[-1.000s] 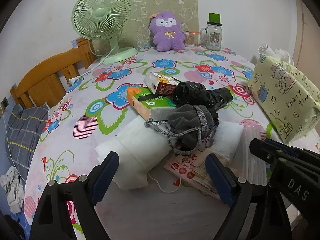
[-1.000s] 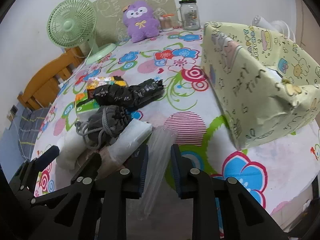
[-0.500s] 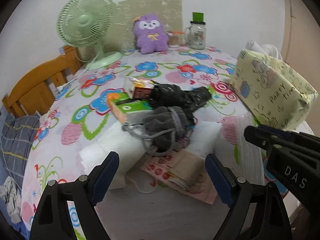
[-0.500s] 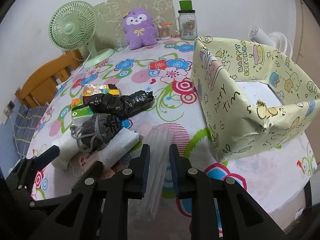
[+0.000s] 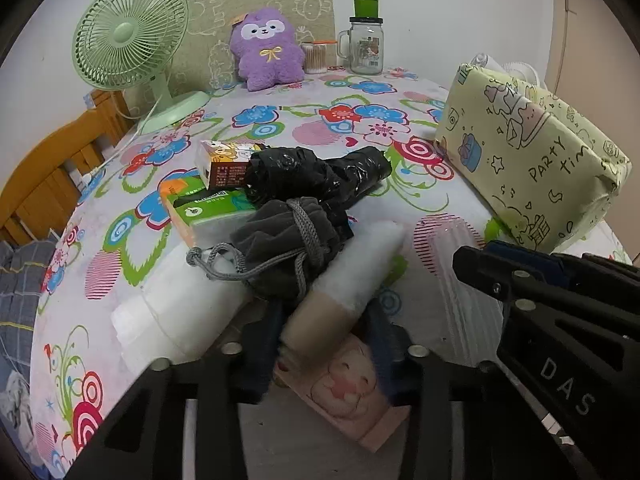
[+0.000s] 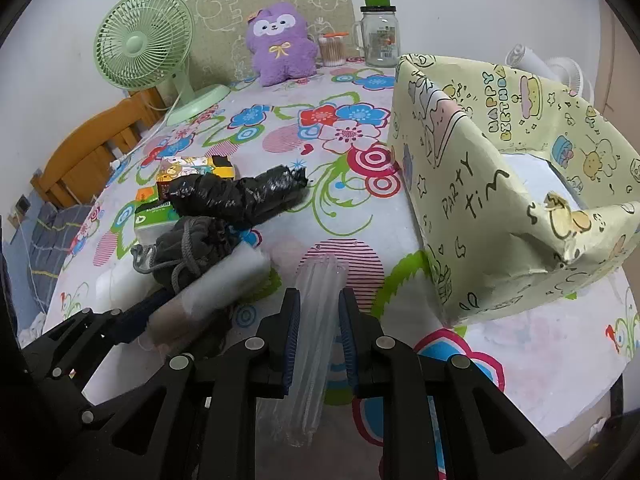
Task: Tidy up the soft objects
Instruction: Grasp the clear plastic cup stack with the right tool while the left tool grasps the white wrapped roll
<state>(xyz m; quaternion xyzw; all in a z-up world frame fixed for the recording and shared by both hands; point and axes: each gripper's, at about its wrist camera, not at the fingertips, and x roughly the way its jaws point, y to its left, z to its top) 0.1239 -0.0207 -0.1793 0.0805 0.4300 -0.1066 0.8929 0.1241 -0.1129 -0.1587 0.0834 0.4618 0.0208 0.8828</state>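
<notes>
Two handheld grippers work at the near edge of a table [image 5: 332,92] covered in a bright flowered cloth, where a small heap of soft items waits to be sorted. The left gripper [image 5: 326,334] has its jaws closing around a white roll with a tan end [image 5: 340,284] — the roll sits between the pads, which appear to touch its sides, probably so it can be lifted clear of the heap. A grey drawstring pouch [image 5: 284,248] rests partly on that roll, so it may shift when the roll moves. The right gripper [image 6: 319,340] is nearly shut, pinching a clear plastic sleeve [image 6: 316,320] that lies flat on the cloth. Just to its right stands an open box wrapped in yellow party paper [image 6: 472,184], mouth upward — likely the bin for the soft things. Behind the heap lie a black plastic bundle [image 5: 316,176], a green tissue pack [image 5: 208,210] and a small cartoon carton [image 5: 226,162]. A purple plush toy [image 5: 266,54] and a green fan [image 5: 130,36] stand well apart at the far edge.
</notes>
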